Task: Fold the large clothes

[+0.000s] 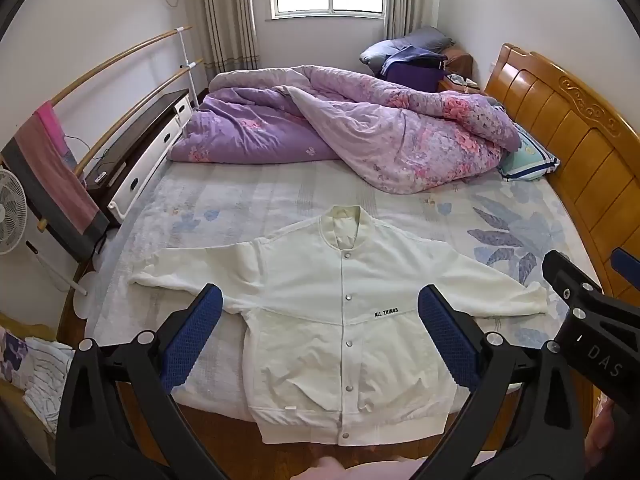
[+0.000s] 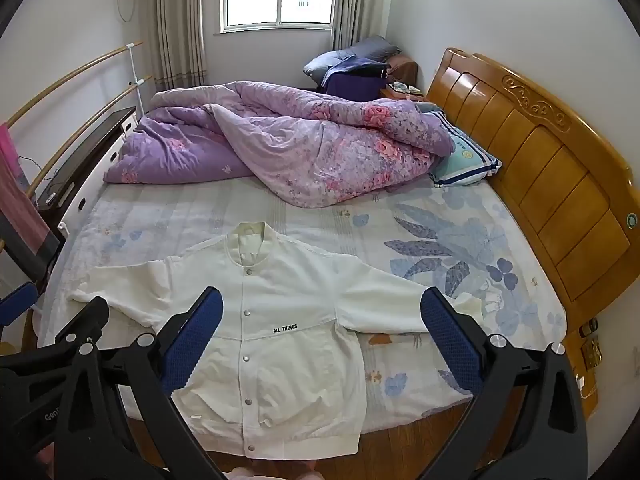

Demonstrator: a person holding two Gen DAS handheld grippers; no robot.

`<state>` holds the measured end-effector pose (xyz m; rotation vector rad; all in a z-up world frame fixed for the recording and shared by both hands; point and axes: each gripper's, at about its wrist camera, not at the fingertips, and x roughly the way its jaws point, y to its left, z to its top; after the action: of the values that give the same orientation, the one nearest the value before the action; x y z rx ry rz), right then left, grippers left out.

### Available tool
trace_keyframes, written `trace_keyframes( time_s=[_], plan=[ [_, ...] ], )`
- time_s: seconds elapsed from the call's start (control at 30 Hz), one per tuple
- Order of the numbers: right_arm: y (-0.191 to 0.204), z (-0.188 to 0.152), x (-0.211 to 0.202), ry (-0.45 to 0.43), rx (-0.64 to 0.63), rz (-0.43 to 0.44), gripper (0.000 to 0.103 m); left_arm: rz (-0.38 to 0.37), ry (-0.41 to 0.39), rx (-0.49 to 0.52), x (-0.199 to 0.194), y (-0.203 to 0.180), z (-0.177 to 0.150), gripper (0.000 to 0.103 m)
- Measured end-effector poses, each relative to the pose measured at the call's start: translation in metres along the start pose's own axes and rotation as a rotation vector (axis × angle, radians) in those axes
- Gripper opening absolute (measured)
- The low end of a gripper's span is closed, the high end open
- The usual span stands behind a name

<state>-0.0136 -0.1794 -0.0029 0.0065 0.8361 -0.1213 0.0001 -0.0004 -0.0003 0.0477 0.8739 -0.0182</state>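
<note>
A white snap-button jacket (image 1: 320, 320) lies flat and face up on the bed, sleeves spread to both sides, collar toward the far side, hem hanging over the near edge. The same jacket (image 2: 280, 320) fills the lower middle of the right wrist view. My left gripper (image 1: 320, 320) hovers above the jacket's chest, wide open, nothing between its blue pads (image 1: 192, 336). My right gripper (image 2: 320, 328) hangs over the jacket's right half, also wide open and holding nothing. The right gripper's black body (image 1: 592, 312) shows at the right edge of the left wrist view.
A crumpled purple floral quilt (image 1: 340, 132) covers the far half of the bed, with a pillow (image 2: 464, 160) by the wooden headboard (image 2: 540, 168). The pale floral sheet (image 2: 440, 248) is bare around the jacket. A low cabinet (image 1: 140, 148), a rail with towels and a fan stand left.
</note>
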Motion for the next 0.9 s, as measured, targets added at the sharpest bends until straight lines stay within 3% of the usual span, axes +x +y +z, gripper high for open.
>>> trace_keyframes(
  time_s=[0.57,0.9],
  plan=[
    [0.005,-0.004,0.004,0.025,-0.005,-0.005,0.096,-0.003,0.017,-0.002,0.002,0.000,0.000,0.098],
    [-0.001,-0.012,0.007,0.034,-0.008,0.001,0.096,-0.001,0.026,-0.003,0.005,-0.003,-0.020,0.098]
  ],
)
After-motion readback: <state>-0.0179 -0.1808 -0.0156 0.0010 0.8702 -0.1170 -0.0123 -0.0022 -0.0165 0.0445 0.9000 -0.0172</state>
